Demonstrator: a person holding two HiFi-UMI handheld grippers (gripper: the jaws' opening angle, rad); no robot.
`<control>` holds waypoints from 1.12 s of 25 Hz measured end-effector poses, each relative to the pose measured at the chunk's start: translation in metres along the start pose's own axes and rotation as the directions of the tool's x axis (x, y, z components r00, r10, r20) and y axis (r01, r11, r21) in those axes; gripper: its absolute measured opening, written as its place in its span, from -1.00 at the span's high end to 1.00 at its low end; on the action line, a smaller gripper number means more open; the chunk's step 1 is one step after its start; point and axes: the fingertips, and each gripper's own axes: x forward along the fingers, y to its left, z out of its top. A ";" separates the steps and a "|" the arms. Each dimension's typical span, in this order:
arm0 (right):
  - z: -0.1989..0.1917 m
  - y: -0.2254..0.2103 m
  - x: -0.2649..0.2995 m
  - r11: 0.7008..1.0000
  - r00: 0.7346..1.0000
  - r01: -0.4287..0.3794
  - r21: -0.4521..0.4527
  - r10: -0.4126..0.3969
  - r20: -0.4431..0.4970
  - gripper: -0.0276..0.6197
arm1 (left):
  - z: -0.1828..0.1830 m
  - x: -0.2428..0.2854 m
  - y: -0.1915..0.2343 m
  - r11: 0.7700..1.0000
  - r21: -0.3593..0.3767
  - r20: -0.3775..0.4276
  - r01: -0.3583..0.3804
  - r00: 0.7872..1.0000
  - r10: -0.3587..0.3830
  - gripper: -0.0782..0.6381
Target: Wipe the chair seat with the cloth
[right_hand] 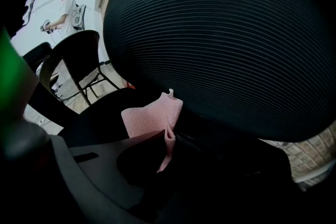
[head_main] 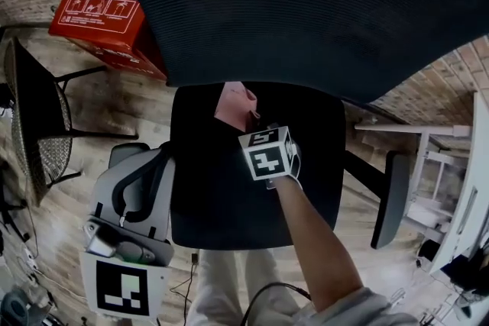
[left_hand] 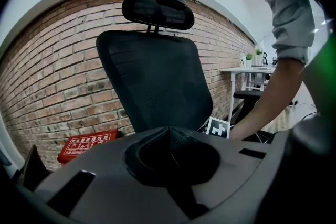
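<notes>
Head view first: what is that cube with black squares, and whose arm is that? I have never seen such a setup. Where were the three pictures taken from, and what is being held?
There is no robot here: a person holds a two-jaw gripper in each hand. The cube is a marker block that is part of the right gripper. The head view comes from a camera on the person's head, looking down on a black chair seat. The other two pictures come from cameras riding on each gripper, looking along its jaws. The right gripper is shut on a pink cloth, held at the back of the seat, just below the mesh backrest. The left gripper has its jaws together on nothing. It is at the seat's left side, facing the backrest.
</notes>
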 end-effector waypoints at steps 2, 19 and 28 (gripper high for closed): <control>-0.009 -0.018 -0.005 0.999 1.000 0.025 0.022 -0.025 -0.007 0.75 | 0.005 0.008 -0.009 1.000 0.005 0.007 0.016 1.000 -0.016 0.73; -0.088 -0.168 -0.068 0.946 0.962 0.270 0.177 -0.259 -0.081 0.75 | 0.042 0.049 -0.069 0.993 0.061 0.029 0.097 0.995 -0.099 0.73; -0.126 -0.200 -0.095 0.921 0.922 0.370 0.120 -0.348 -0.168 0.75 | 0.046 0.056 -0.081 0.993 0.059 0.030 0.102 0.994 -0.104 0.73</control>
